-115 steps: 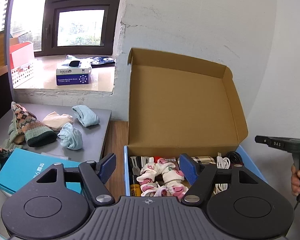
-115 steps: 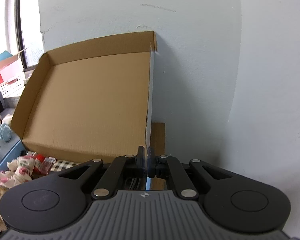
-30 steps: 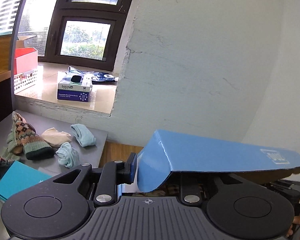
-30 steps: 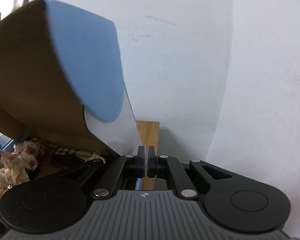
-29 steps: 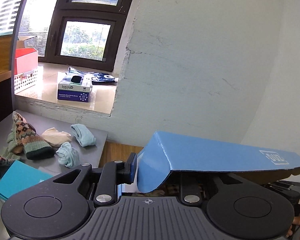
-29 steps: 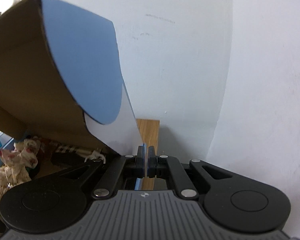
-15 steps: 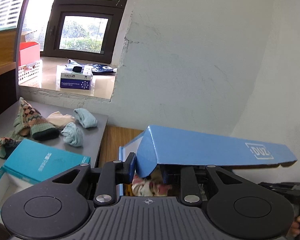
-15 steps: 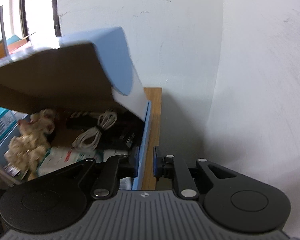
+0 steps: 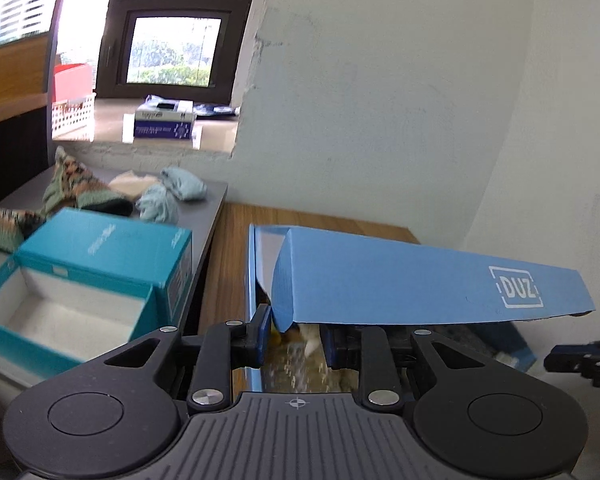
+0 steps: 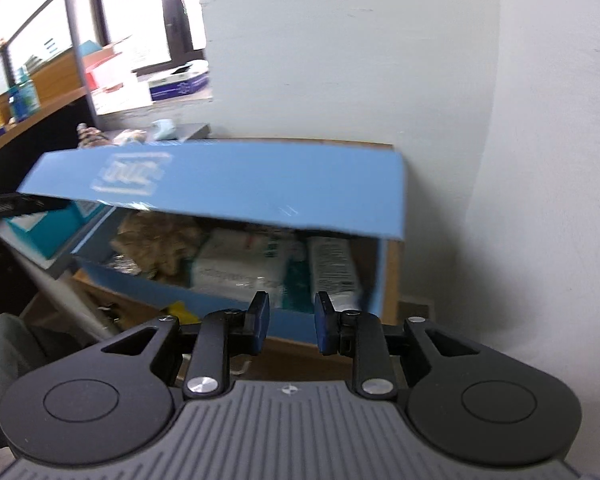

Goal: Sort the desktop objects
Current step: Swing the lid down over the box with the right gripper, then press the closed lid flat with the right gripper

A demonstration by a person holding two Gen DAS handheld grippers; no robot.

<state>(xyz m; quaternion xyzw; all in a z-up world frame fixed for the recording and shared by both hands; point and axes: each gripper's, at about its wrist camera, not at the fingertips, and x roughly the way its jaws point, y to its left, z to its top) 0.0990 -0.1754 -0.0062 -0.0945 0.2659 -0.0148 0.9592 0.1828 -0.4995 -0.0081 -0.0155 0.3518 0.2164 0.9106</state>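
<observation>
— Box (image 9: 420, 280), blue, lower centre, lid nearly down, on the wooden table (image 9: 232, 240); where are the grippers?
— Left gripper (image 9: 294, 340) and right gripper (image 10: 288, 322): jaws spread, holding nothing. White wall (image 9: 380, 100) behind, window (image 9: 172, 52) upper left.

Box lid (image 9: 420, 284) bright blue, white "DUZ" logo (image 9: 518, 289). Left of lid: teal carton (image 9: 100, 256), white inside; pale blue socks (image 9: 168, 196), cream sock (image 9: 130, 180), patterned green-brown knit sock (image 9: 80, 188). Beneath lid: wooden desk (image 9: 228, 248) brown.
</observation>
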